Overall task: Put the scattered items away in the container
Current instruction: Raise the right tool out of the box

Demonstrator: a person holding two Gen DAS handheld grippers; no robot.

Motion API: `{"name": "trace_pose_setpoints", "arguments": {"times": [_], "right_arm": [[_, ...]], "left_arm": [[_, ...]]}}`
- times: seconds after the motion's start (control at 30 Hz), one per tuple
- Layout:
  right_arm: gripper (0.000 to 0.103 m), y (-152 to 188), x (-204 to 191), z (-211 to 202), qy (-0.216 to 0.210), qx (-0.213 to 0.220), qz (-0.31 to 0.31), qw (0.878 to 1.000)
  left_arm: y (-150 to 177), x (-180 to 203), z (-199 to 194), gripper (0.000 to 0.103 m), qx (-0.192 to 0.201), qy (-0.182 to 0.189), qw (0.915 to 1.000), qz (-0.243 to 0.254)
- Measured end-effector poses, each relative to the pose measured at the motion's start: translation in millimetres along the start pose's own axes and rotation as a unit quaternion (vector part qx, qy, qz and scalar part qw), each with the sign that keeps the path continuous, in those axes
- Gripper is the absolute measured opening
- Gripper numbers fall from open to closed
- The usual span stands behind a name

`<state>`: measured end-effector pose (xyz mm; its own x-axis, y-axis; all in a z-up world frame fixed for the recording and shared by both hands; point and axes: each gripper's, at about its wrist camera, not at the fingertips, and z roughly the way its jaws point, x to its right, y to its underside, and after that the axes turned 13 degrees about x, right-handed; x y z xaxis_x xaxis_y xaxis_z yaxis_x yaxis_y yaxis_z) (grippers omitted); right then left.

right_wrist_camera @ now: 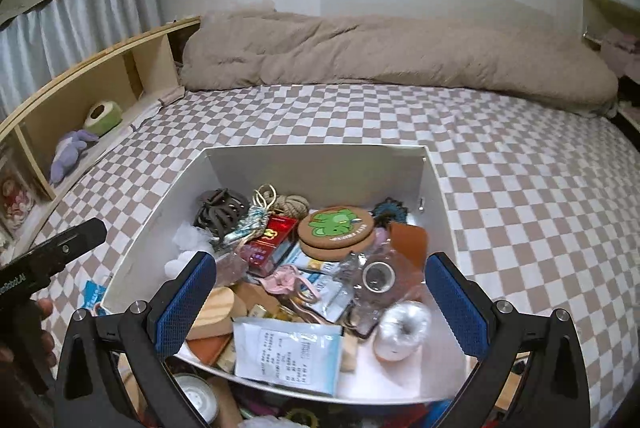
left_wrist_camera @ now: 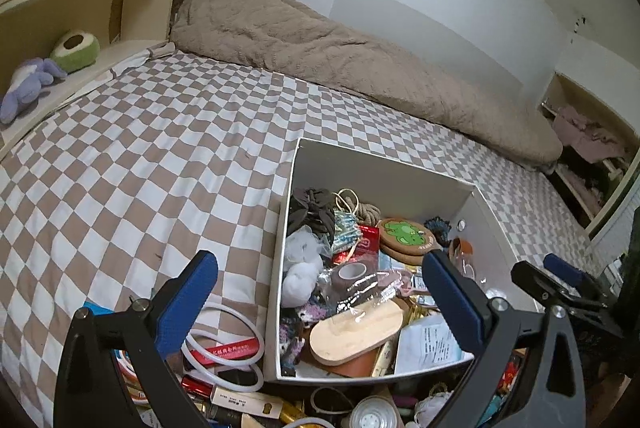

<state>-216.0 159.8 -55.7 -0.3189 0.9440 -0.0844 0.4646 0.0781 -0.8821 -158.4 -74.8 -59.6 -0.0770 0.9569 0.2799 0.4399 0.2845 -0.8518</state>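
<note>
**Operator:** Left gripper [left_wrist_camera: 320, 292] first. What is its condition?

**Guide:** Your left gripper is spread wide and holds nothing. Its left finger hangs over the loose items on the bed; its right finger hangs over the white box [left_wrist_camera: 384, 163]. Your right gripper [right_wrist_camera: 320, 296] is likewise spread and empty, poised above the box interior.

**Operator:** Working from the left, what is not yet in the box?

**Guide:** Outside the near-left corner of the box lie the white rings [left_wrist_camera: 224, 340], with a red tube [left_wrist_camera: 224, 351] resting across them. Further items crowd the near edge below; a white round cap [left_wrist_camera: 370, 416] is among them. Most others are too cluttered to identify.

**Operator:** And inside?

**Guide:** The box sits on the checkered sheet [left_wrist_camera: 140, 155] and already holds many things, including the wooden oval piece [left_wrist_camera: 356, 334], the frog coaster [right_wrist_camera: 336, 224] and the silver ball [right_wrist_camera: 402, 330].

**Operator:** How should you proceed?

**Guide:** Judgement only: take the red tube first, since it lies on top. Lower the left gripper straight down, fingers on either side of its width, and close before lifting. Clear the box wall fully, then release over a low spot; the near-left side is piled high.
</note>
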Motion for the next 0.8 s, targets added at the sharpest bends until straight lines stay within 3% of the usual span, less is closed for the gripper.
{"name": "trace_pose_setpoints", "arguments": {"times": [0.53, 0.8], "right_arm": [[0.103, 5, 10, -51, 0.029, 0.072, -0.037, 0.996], [0.103, 11, 16, -61, 0.019, 0.079, -0.030, 0.996]], "left_arm": [[7, 24, -17, 0.103, 0.013, 0.001, 0.9987, 0.049], [11, 42, -25, 0.103, 0.022, 0.006, 0.9965, 0.080]]}}
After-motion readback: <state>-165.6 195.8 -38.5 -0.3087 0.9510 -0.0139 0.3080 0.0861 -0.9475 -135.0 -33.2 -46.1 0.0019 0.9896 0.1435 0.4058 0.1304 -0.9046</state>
